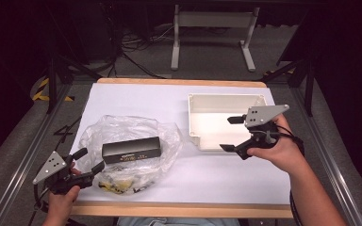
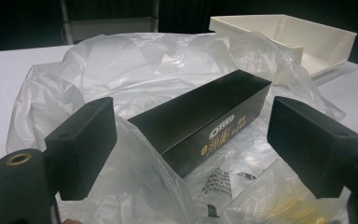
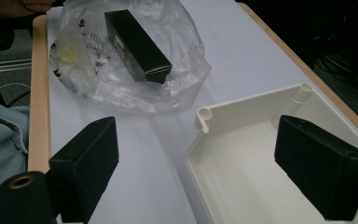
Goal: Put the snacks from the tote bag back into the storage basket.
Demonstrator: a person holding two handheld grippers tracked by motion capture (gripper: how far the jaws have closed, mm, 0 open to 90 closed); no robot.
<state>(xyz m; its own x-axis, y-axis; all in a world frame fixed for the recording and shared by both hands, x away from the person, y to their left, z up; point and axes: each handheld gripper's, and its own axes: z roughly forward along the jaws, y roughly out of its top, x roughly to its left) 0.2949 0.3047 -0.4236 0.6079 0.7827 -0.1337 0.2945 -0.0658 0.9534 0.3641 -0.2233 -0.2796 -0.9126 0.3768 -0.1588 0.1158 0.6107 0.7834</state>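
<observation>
Approach step, I'd judge: left gripper (image 1: 88,160) jaws apart facing black box (image 1: 131,149) on plastic bag (image 1: 122,127); right gripper (image 1: 232,133) apart over tray (image 1: 226,99). Next: straddle box, avoid film.

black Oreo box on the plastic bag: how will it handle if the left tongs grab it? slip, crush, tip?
The black box looks like thin carton, so probably light and crushable under a hard squeeze. Its flat long sides should suit the open left tongs. It lies flat, so tipping seems unlikely, but the crinkled plastic bag beneath may let it slide when nudged.

Black box (image 1: 131,149) lies flat on crumpled clear bag (image 1: 122,129) — empty white bin (image 1: 226,101) well right
</observation>
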